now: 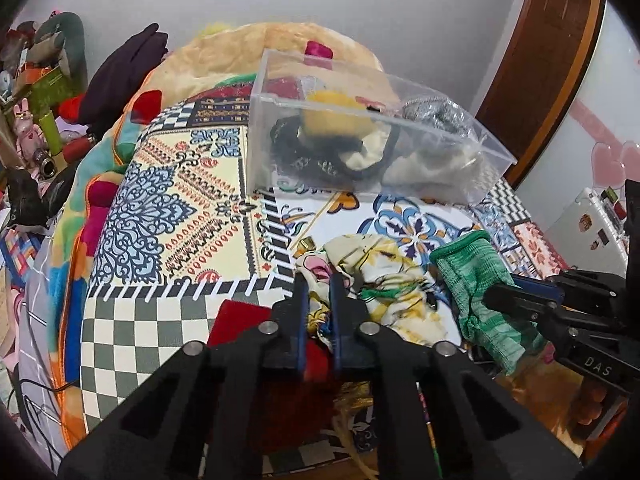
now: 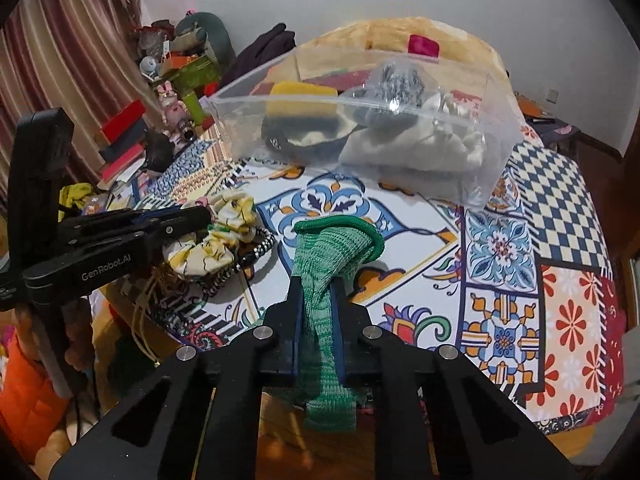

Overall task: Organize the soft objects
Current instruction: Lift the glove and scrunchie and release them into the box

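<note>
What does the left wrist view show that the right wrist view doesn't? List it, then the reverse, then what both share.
Only the left wrist view: the left gripper shut on the yellow floral scrunchie, a red cloth beneath it, and a brown door frame.

Only the right wrist view: striped curtains, a black-and-white beaded band beside the scrunchie, and the right gripper seen from behind, shut on the green knit sock.

Both: the clear plastic box holding soft items, the patterned bedspread, and both held items.

This is a bedroom in a home: a bed (image 2: 500, 248) with a colourful patchwork cover, a pillow (image 2: 400, 36), curtains (image 2: 60, 60) upper left.
</note>
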Tool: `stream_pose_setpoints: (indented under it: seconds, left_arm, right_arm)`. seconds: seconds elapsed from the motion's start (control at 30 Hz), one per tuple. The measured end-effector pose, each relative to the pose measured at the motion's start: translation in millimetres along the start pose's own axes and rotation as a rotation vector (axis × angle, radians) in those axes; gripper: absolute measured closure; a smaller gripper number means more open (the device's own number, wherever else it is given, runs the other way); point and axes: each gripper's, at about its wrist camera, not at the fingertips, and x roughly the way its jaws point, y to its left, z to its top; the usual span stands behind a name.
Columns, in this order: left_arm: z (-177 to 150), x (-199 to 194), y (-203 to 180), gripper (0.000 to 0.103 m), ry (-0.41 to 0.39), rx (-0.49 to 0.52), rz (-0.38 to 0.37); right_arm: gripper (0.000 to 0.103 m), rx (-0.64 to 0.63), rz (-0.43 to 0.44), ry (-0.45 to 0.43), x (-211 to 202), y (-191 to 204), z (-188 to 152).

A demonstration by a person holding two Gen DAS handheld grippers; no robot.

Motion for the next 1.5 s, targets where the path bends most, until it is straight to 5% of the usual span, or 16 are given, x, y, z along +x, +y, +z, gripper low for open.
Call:
stream_pose_setpoints:
  seconds: [0.57, 0.93, 1.23, 1.5]
  left_arm:
    - [49.6, -64.1, -24.3, 0.096, -0.233, 0.054, -0.089]
    - [103.6, -64.4, -32.6, 0.096, -0.321, 0.043, -0.076]
    - [131.8, -33.0, -28.6, 0.095, -0.301, 0.021, -0.045]
    - [136.9, 14.2, -32.5, 0.095, -0.222, 0.035, -0.014]
  right_arm:
    - [0.092, 0.017, -0.057, -0.219, -58.2, -10.5, 41.6]
    - [0.092, 0.041, -0.138, -0.347, -78.2, -30.1, 81.9]
    - [0.092, 0.048, -0.202, -0.36, -59.9, -48.0, 108.0]
    - [0.092, 0.052, -0.227, -0.264, -18.5, -59.6, 104.8]
